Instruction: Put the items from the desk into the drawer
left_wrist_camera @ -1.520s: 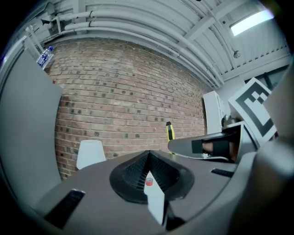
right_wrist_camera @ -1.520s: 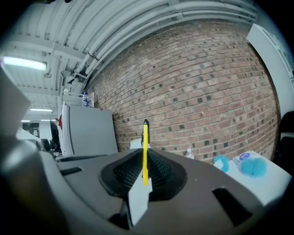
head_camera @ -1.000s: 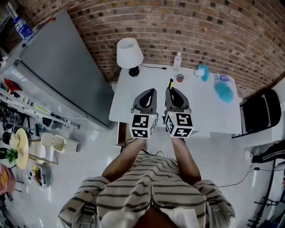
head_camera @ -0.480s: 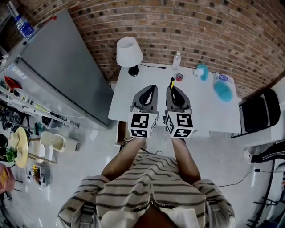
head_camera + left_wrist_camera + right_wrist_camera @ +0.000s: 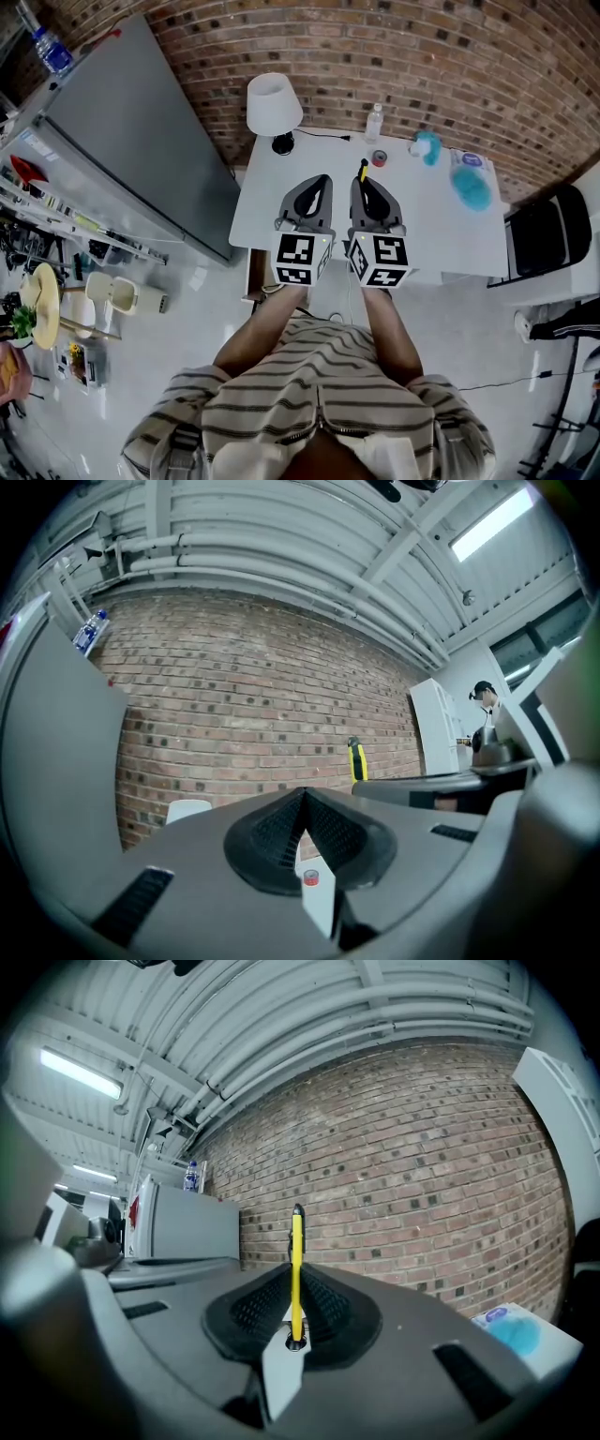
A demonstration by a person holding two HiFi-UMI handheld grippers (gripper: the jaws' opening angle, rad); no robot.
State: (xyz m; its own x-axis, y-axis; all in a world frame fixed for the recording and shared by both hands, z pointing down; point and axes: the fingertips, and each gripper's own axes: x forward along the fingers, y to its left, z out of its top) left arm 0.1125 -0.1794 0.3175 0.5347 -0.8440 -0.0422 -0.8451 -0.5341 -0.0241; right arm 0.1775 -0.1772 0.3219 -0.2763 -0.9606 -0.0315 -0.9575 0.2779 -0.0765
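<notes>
We judge the step in hand to be the carrying of one item; the right gripper (image 5: 365, 185) has its jaws clamped on a yellow pen (image 5: 362, 172) with a black tip, which stands upright between the pads in the right gripper view (image 5: 296, 1269). The left gripper (image 5: 321, 180) hangs just beside it at centre frame, jaws together with nothing between them. Through the slit below its tips we see only the white desk (image 5: 427, 220) and a small red tape roll (image 5: 379, 159). Both grippers hover over the near part of the desk, not touching it.

The task is at an early stage, we think. Along the desk's far edge stand a white lamp (image 5: 274, 105), a small clear bottle (image 5: 375, 122), the tape roll and a teal item (image 5: 428, 150); a fluffy blue thing (image 5: 469, 187) lies at the upper right on a white pack.

The next move calls for bringing the pen to the drawer and letting it go inside; no drawer shows plainly. A brown edge (image 5: 251, 279) under the desk's lower left corner may be it; we cannot tell. If it is shut, the empty left gripper would have to pull it out.

As for writing, we can read none. The cubes bear black-and-white square markers (image 5: 302, 259); the white pack has a purple label too small to read; the bottle (image 5: 44, 52) at the upper left has a blue label, also illegible.
</notes>
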